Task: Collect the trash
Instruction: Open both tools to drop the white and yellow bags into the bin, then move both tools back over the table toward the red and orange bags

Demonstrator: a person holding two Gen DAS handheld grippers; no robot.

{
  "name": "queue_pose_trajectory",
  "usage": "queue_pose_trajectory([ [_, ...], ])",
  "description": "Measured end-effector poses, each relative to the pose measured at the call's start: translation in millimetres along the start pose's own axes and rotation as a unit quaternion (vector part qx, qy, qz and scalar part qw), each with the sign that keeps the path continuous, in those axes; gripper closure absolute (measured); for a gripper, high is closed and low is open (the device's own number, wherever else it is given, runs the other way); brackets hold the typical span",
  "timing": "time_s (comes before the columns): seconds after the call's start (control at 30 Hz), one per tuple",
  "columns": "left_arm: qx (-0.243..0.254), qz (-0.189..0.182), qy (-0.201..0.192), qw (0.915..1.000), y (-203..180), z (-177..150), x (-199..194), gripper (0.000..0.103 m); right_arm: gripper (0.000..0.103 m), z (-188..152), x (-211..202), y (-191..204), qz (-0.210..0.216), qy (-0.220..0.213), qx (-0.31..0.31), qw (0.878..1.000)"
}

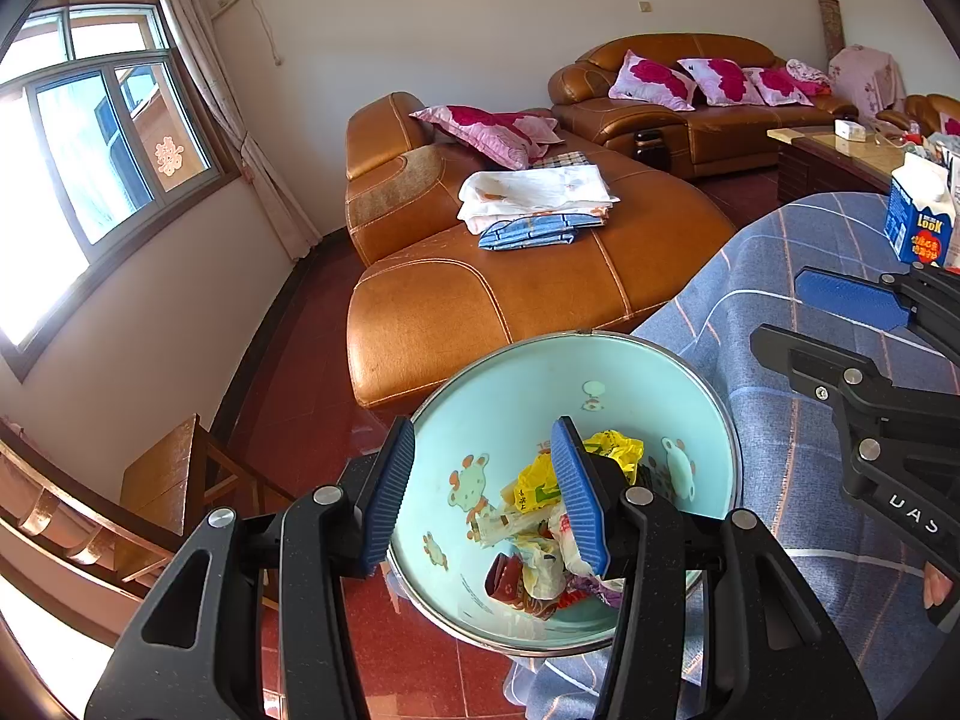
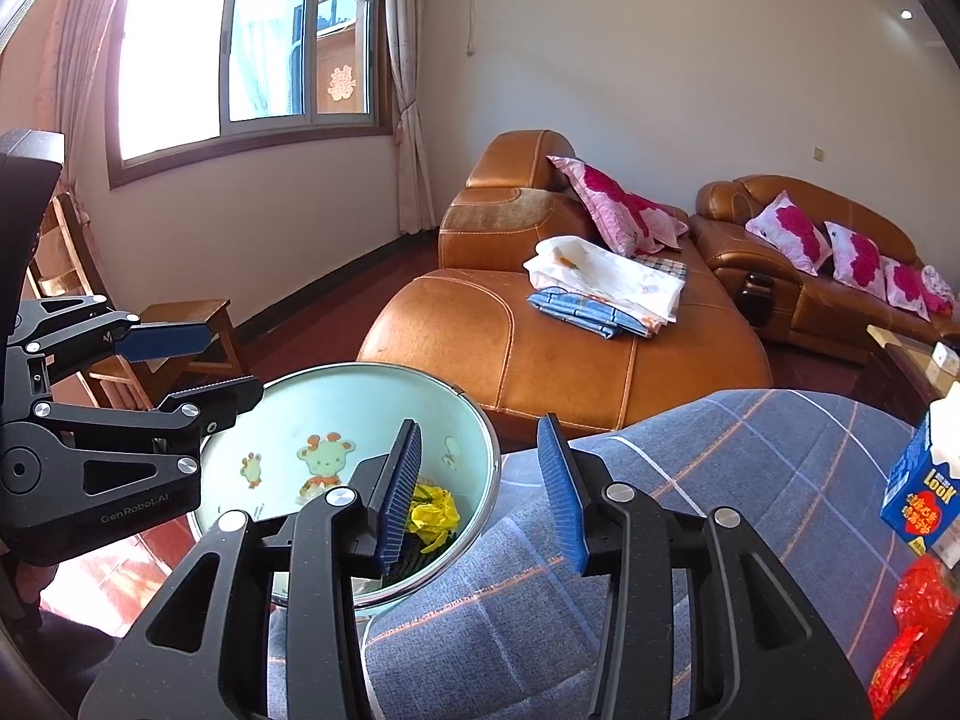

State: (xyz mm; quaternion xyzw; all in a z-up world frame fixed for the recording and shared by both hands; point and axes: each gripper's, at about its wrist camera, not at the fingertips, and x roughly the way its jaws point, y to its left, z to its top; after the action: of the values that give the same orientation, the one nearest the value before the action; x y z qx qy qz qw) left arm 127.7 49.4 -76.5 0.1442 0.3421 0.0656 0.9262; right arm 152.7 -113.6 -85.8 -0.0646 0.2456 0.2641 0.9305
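Trash bin mouth up, crumpled wrappers inside

- The bin stands open-topped on the floor, touching the edge of a cloth-covered table; its mouth is unobstructed from above.
- Wrappers fill only its bottom.
- A carton stands on the cloth's far side; the cloth between is bare.
- The sofa sits close behind the bin.
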Motion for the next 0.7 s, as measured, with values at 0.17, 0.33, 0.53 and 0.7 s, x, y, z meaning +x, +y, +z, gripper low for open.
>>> queue_pose_trajectory([
  [0.17,0.0,-0.001,0.0,1.0,-0.5,-0.3,0.0,0.055,0.062,-0.1,0.0,0.0,0.0,0.0,0.0,1.0],
  [0.33,-0.001,-0.001,0.0,1.0,-0.7,-0.3,0.1,0.055,0.062,-0.1,-0.3,0.1,-0.001,0.0,-0.001,1.0],
  [0.53,0.0,0.0,0.0,1.0,-0.8,-0.2,-0.1,0.055,0.061,0.0,-1.0,-1.2,-0.001,0.0,0.0,1.0],
  [0.7,-0.002,-0.001,-0.002,1.0,0.5,-0.2,-1.5,0.054,0.059,1.3,-2.2,-7.0,-0.005,-0.003,0.003,1.0],
])
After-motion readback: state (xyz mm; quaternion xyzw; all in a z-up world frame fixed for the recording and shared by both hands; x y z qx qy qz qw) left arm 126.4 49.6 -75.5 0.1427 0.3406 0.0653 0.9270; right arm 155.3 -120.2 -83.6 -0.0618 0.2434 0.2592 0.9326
